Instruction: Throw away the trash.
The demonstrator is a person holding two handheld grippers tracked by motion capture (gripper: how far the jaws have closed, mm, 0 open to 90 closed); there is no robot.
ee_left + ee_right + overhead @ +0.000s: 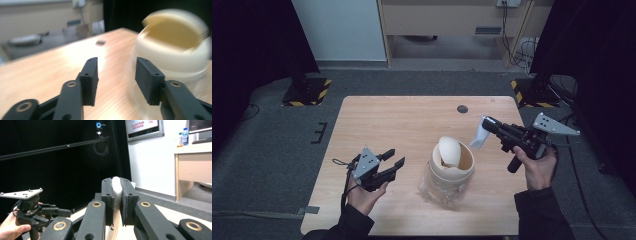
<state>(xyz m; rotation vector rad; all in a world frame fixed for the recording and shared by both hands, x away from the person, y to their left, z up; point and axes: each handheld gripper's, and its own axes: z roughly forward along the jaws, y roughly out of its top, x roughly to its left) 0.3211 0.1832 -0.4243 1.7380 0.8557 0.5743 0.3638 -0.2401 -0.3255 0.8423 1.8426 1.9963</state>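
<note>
The left gripper (393,157) sits low at the near left, held from beneath by the left hand (362,192), its jaws parted with nothing between them. The right gripper (486,123) is raised at the right in the right hand (537,167), pointing leftward, jaws pressed tight together.

This was a lab recording bay. Black curtains (252,40) flanked the wooden worktop (402,125), and hazard-striped stand bases (307,92) sat on grey carpet (262,150). A camera (98,125) hung on a rail.
</note>
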